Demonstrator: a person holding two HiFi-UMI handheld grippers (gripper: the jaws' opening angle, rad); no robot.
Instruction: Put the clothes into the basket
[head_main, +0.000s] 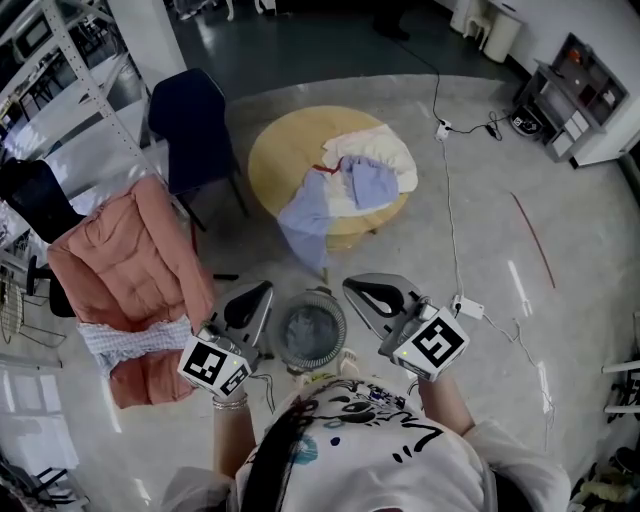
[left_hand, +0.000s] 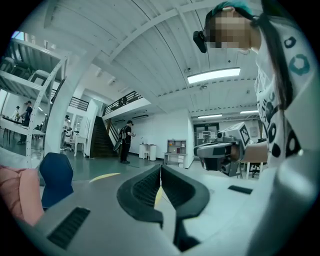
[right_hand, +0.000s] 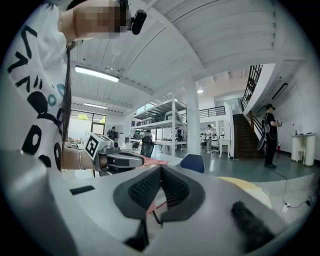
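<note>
A heap of white and light blue clothes (head_main: 352, 180) lies on the round wooden table (head_main: 275, 150), and one blue piece hangs over its near edge. A grey mesh basket (head_main: 311, 332) stands on the floor just in front of me. My left gripper (head_main: 264, 290) hovers at the basket's left and my right gripper (head_main: 351, 286) at its right; both point level toward the table. The jaws of the left gripper (left_hand: 161, 167) and of the right gripper (right_hand: 160, 168) meet at the tips with nothing between them.
A pink padded jacket (head_main: 125, 270) drapes over a chair at the left, with a dark blue chair (head_main: 192, 125) behind it. A metal shelf (head_main: 60, 70) stands at the far left. A cable and power strip (head_main: 447, 130) run along the floor to the right of the table.
</note>
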